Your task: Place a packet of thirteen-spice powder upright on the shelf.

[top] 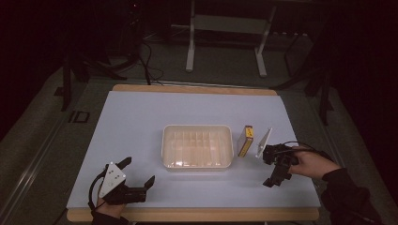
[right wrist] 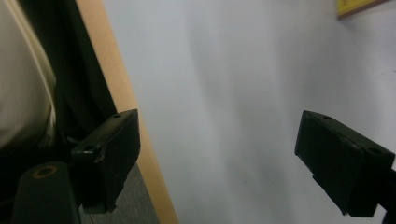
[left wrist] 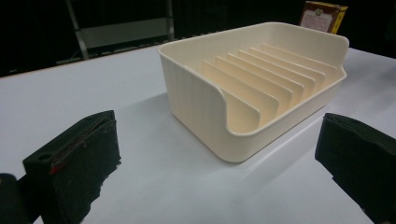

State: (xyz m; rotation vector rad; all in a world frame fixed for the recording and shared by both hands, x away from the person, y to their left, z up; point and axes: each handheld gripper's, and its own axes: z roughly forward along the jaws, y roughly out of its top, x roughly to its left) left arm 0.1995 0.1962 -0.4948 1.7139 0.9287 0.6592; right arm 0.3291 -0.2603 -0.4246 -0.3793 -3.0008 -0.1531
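A cream tray [top: 197, 127] with upright dividers sits in the middle of the white-covered table. Just right of it stands a small yellow and brown box [top: 245, 139]. My left gripper [top: 137, 172] rests near the front left of the table, open, with nothing between its jaws. In the left gripper view that gripper [left wrist: 215, 135] faces the tray's [left wrist: 196, 102] near corner, and the box [left wrist: 322, 16] shows behind the tray. My right gripper [top: 268, 168] is right of the box, held by a hand, with its pale plate tilted up. Its jaws [right wrist: 217, 121] stand wide apart over bare sheet.
The wooden table edge [right wrist: 126, 93] runs beside the right gripper's left jaw, with dark clothing beyond it. A corner of the box [right wrist: 357, 5] shows at that view's top right. White stand legs [top: 190, 51] are on the floor behind the table.
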